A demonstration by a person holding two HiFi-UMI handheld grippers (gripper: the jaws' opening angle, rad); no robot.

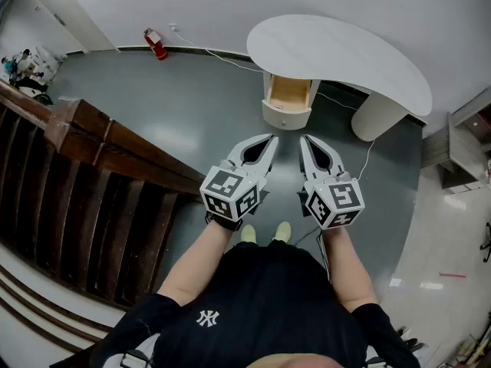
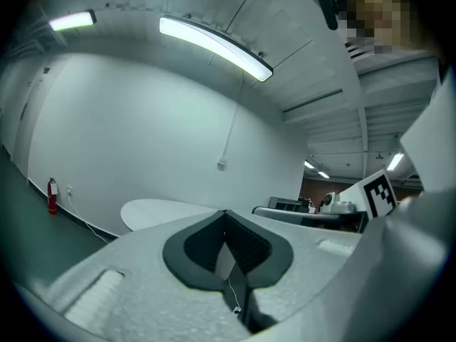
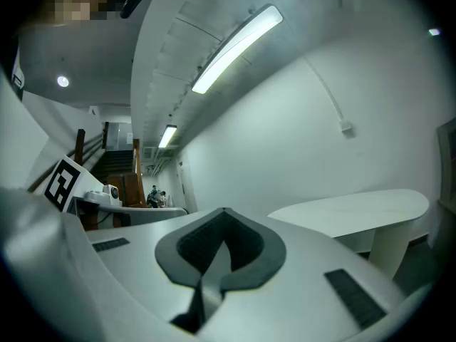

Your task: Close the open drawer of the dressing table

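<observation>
The person stands on the grey floor [image 1: 192,121], well apart from the white desk [image 1: 337,56] that stands against the far wall, with both grippers held out towards it. In the head view, the drawer [image 1: 290,92] in the pedestal under the desk's top is pulled out, its pale wooden inside exposed. Neither gripper touches it. The left gripper [image 1: 270,142] and right gripper [image 1: 305,141] sit side by side, just apart. Each gripper's own view shows its jaws brought together at the tips with nothing between them. The drawer shows in the head view only. In both gripper views the gripper bodies cover it, and only the desk's top shows, edge-on. The left gripper view shows a red fire extinguisher [image 2: 51,195] at the foot of the wall and the right gripper's marker cube [image 2: 377,194]. The right gripper view shows a staircase [image 3: 114,164] off to its left. A dark wooden railing [image 1: 100,133] on the person's left appears in the head view.
</observation>
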